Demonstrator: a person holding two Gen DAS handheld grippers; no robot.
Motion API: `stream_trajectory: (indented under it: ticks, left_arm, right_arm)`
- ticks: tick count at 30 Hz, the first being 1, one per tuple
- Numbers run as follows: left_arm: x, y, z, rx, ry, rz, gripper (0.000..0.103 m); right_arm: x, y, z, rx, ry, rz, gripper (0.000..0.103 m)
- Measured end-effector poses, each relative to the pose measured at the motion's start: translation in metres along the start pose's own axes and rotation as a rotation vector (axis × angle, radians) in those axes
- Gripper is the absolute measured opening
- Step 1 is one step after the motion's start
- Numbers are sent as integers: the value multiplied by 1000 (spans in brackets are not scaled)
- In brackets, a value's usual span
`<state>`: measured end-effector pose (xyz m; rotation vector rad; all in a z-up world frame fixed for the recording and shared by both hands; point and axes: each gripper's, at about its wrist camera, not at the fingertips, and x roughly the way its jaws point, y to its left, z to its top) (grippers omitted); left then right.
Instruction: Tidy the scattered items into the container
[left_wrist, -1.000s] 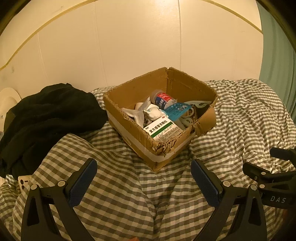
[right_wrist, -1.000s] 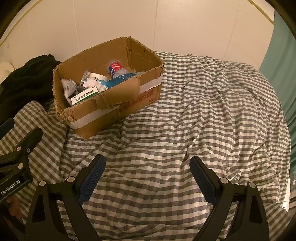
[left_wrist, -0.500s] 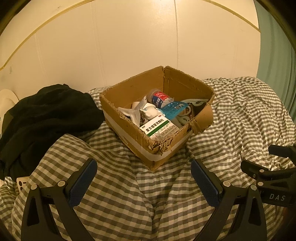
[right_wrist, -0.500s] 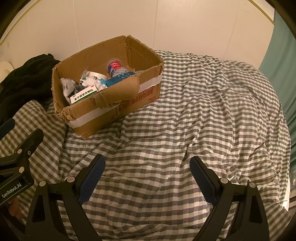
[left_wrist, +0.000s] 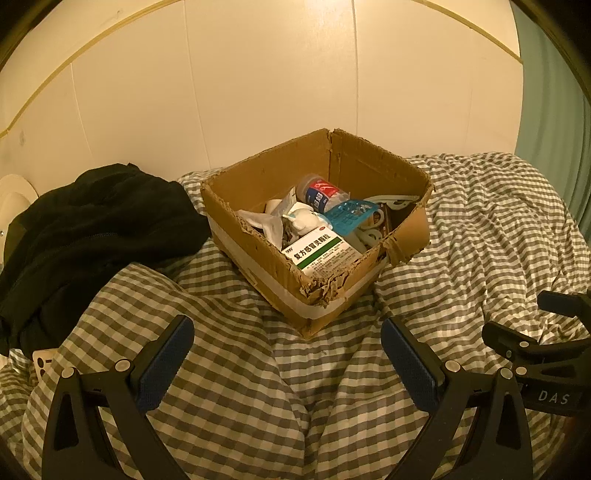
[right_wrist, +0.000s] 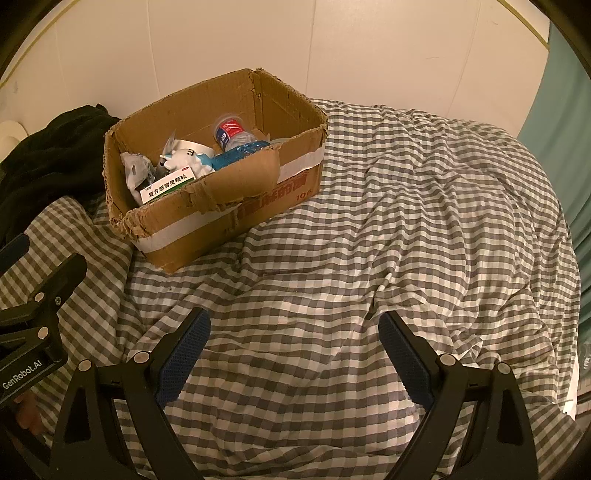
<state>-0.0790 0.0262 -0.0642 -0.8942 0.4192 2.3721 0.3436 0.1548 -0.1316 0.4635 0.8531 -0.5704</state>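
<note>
A torn cardboard box (left_wrist: 258, 254) stands on the checked bedcover (left_wrist: 240, 387). It also shows in the right wrist view (right_wrist: 229, 218). It holds a white and green medicine carton (left_wrist: 321, 253), a plastic bottle with a red and blue label (left_wrist: 321, 192), a blue packet (left_wrist: 349, 216) and white wrappers. My left gripper (left_wrist: 287, 360) is open and empty, in front of the box. My right gripper (right_wrist: 293, 349) is open and empty, over bare bedcover to the right of the box.
A black garment (left_wrist: 81, 236) lies left of the box against the wall (left_wrist: 258, 74). A small white object (left_wrist: 44, 363) lies at the garment's near edge. A green curtain (left_wrist: 554, 110) hangs at the right. The bedcover (right_wrist: 424, 221) is rumpled.
Both grippers have drawn back and up a little from the box, which now sits slightly higher in both views. Both stay open and empty.
</note>
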Motion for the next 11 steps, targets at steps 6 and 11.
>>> stream_trajectory:
  ticks: [6, 11]
  left_arm:
    - [0, 5, -1, -38, -1, -60, 103]
    - [0, 7, -1, -49, -1, -40, 103]
  right_arm:
    - [1, 0, -1, 1, 1, 0, 93]
    - [2, 0, -2, 2, 3, -2, 93]
